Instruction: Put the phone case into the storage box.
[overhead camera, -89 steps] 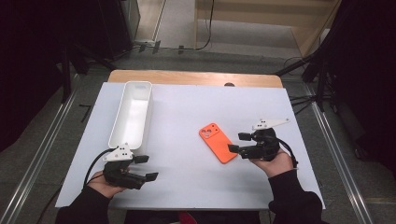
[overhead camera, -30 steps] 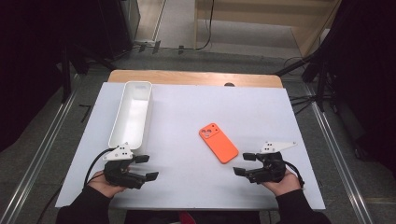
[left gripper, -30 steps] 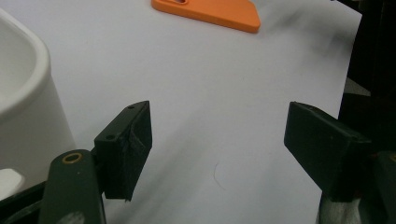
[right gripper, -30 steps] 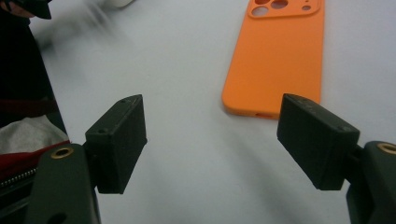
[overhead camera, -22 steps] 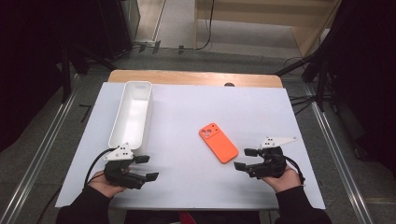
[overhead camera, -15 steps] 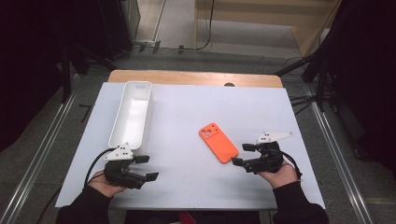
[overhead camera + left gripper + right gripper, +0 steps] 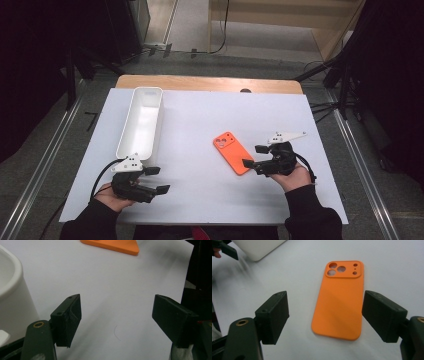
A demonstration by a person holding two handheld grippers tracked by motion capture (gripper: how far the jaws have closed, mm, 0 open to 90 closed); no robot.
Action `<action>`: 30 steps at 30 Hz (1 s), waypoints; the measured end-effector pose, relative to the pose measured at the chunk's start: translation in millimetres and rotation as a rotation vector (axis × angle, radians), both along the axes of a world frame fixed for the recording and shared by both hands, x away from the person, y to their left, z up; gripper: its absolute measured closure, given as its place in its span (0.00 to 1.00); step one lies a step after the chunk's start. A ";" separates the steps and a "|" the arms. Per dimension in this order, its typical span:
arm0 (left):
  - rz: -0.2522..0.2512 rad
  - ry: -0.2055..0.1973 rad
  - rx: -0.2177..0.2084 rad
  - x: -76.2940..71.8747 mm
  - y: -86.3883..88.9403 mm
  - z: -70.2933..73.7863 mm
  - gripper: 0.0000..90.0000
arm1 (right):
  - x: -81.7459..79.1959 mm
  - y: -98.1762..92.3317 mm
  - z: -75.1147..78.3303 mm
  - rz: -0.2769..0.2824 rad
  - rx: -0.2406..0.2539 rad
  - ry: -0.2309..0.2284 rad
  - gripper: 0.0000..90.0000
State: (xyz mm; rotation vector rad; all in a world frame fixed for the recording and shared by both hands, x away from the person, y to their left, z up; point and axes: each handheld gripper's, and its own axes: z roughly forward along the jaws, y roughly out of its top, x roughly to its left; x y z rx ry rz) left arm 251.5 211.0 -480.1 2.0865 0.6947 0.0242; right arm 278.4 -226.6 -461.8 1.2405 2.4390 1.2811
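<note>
An orange phone case (image 7: 232, 152) lies flat on the white table cover, back up, with its camera cut-outs at the far end. My right gripper (image 7: 254, 156) is open at the case's near right corner and points left at it. In the right gripper view the case (image 7: 340, 300) lies between and just ahead of the right gripper (image 7: 325, 305), whose jaws stand apart from it. My left gripper (image 7: 157, 180) rests open near the front left, with nothing between its fingers. In the left gripper view, the left gripper (image 7: 116, 315) spans bare cover, and the case (image 7: 112, 245) lies far off.
A long white tray (image 7: 148, 90) stands at the left, running away from me, its near end just beyond the left gripper; its wall (image 7: 10, 285) is close on that gripper's left. The wooden table edge (image 7: 210, 82) shows at the back. Dark floor and rails flank the table.
The right gripper has moved left and away from me, from the near right of the cover up to the case's near corner. The left gripper and the case have stayed in place.
</note>
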 end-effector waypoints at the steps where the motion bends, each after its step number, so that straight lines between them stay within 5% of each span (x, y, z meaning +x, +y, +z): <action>1: -0.001 -0.001 0.001 0.0 0.0 0.0 0.27 | 3.5 0.6 0.0 -0.004 -0.004 -0.006 0.22; 22: -0.001 -0.004 0.002 -0.3 0.4 0.3 0.27 | 33.0 16.1 -1.6 -0.064 0.003 -0.009 0.20; 27: 0.000 -0.004 0.000 -0.3 0.8 0.3 0.27 | 36.5 22.3 -1.7 -0.038 -0.010 -0.037 0.02; 30: 0.001 -0.004 -0.001 -0.3 0.9 0.4 0.27 | 38.3 25.5 -4.7 -0.042 -0.028 -0.027 0.00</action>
